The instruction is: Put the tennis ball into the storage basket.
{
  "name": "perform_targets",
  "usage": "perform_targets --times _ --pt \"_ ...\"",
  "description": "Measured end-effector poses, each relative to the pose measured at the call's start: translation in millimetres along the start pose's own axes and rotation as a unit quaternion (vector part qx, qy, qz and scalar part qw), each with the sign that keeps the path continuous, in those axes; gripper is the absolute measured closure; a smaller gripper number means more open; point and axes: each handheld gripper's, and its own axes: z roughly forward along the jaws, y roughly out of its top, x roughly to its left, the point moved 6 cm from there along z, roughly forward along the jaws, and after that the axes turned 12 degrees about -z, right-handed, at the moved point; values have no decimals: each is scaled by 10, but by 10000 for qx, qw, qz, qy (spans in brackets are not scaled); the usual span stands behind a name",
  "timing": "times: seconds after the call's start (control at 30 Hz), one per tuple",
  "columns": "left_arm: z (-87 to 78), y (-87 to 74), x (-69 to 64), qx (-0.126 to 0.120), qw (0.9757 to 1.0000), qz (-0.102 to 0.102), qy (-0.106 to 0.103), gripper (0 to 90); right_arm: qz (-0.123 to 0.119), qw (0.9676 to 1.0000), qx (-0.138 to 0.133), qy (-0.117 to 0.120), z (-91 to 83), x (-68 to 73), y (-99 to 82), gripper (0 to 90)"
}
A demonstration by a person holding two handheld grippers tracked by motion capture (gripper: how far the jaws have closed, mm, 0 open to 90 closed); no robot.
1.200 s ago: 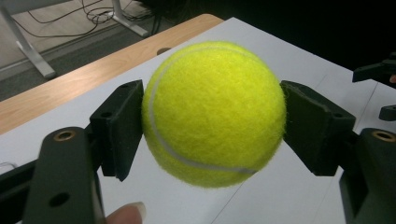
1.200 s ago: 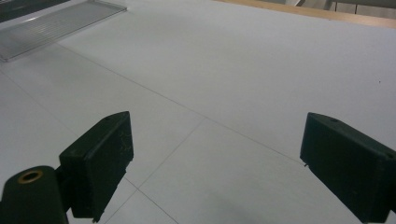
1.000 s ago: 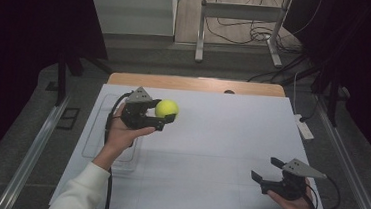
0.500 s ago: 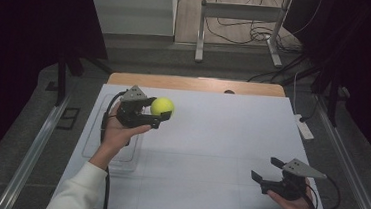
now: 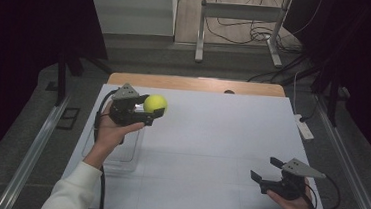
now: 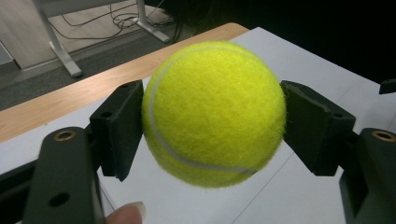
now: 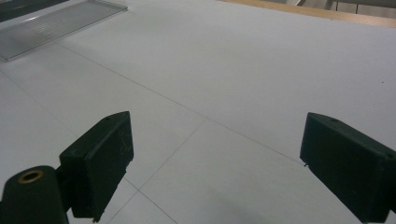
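This looks like a lab or test room set up for recording, not a home. A white sheet-covered table with a wooden far edge (image 5: 190, 83) fills the middle of the high view, lit brightly while black curtains darken the upper left and upper right. Behind it, at the top centre, a grey metal stand (image 5: 240, 26) rises from a bare floor among loose black cables (image 5: 252, 33). A white power strip (image 5: 304, 129) lies at the table's right edge, and metal floor rails (image 5: 34, 153) run along both sides.
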Motion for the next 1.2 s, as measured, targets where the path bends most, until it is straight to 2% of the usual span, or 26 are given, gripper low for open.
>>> perform_targets --times 1.2 --pt "-229 14 343 -141 9989 -208 407 267 -35 10000 -5 15 27 30 28 101"
